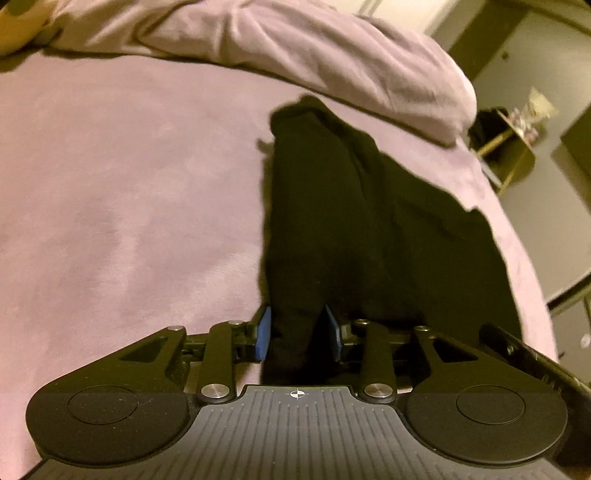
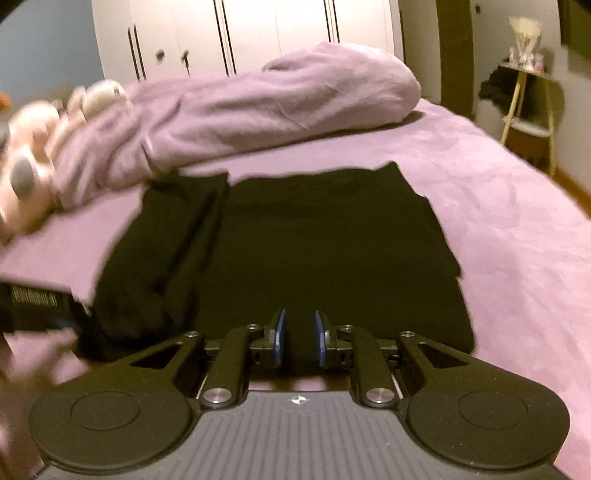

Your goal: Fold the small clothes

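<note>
A black garment [image 2: 303, 236] lies on the purple bed, its left side folded over into a thick ridge [image 2: 173, 243]. In the left wrist view the same garment [image 1: 351, 221] runs away from me, and a fold of it sits between the blue pads of my left gripper [image 1: 298, 334], which is closed on it. My right gripper [image 2: 299, 338] sits at the garment's near edge with black cloth between its blue pads and a narrow gap; the grip is not clear. The left gripper's body [image 2: 40, 306] shows at the left edge of the right wrist view.
A bunched purple duvet [image 2: 258, 110] lies across the far side of the bed [image 2: 498, 206]. A pink plush toy [image 2: 48, 147] sits at the left. A small side table [image 2: 528, 110] stands right of the bed. White wardrobe doors [image 2: 240, 33] are behind.
</note>
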